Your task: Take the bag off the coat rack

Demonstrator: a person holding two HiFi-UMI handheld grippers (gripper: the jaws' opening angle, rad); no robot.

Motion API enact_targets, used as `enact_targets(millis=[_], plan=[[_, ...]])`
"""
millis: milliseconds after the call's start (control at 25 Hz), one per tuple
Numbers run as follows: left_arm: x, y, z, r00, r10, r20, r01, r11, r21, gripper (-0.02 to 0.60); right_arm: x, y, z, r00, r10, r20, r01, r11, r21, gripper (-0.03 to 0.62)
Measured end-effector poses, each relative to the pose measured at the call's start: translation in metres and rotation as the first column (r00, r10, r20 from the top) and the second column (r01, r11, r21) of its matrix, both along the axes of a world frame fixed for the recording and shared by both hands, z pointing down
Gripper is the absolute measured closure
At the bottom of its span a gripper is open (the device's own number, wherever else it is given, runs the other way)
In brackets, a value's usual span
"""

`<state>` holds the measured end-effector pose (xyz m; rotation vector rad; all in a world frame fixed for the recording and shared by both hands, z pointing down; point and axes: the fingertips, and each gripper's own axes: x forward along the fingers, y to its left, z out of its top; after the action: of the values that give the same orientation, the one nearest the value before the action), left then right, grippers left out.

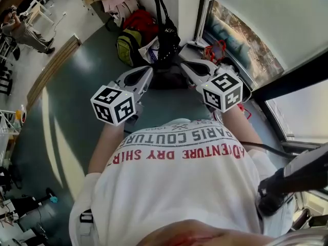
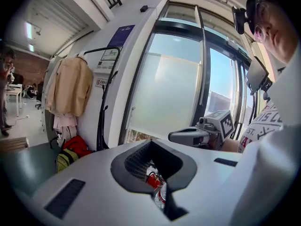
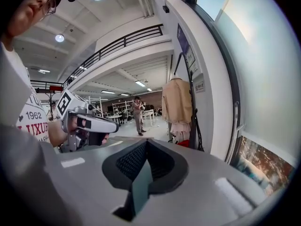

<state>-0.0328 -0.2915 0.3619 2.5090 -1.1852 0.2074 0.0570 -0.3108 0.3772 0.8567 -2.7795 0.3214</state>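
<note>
A black bag (image 1: pixel 167 39) hangs by its straps from the black coat rack (image 1: pixel 157 1) against the white pillar. My left gripper (image 1: pixel 149 69) and right gripper (image 1: pixel 183 64) are held side by side just short of the bag, one on each side, and neither touches it. Both are shut and hold nothing. In the left gripper view the rack (image 2: pixel 101 98) carries a beige coat (image 2: pixel 70 86), and the bag itself is hidden behind the gripper body. The right gripper view shows the same rack (image 3: pixel 189 93) and coat (image 3: pixel 176 102).
A red bag (image 1: pixel 139 22) and a yellow-green backpack (image 1: pixel 127 46) lie on the floor at the foot of the rack. Large windows (image 1: pixel 246 40) run along the right. A person (image 3: pixel 138 114) stands far off among tables. Grey floor spreads to the left.
</note>
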Motion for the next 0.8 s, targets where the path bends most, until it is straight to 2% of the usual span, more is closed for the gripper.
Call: enact_targets(millis=[360,640,800], plan=[[-0.034,-0.103,0.008,0.999,0.029,-0.021,-0.028,0.999,0.023,0.581,-0.037,-0.101,0.004,1.000,0.016,-0.016,-0.016,1.000,0.016,0.592],[-0.071,-0.207,0.000,0.997,0.076,-0.017,-0.075,0.997,0.010,0.581,-0.071,-0.198,-0.002,0.997,0.070,-0.015,-0.070,0.998,-0.010,0.592],[-0.094,-0.255,0.009,0.997,0.071,-0.030,-0.072,0.997,-0.018,0.580,-0.093,-0.243,0.005,0.996,0.089,-0.008,-0.090,0.995,-0.040,0.592]])
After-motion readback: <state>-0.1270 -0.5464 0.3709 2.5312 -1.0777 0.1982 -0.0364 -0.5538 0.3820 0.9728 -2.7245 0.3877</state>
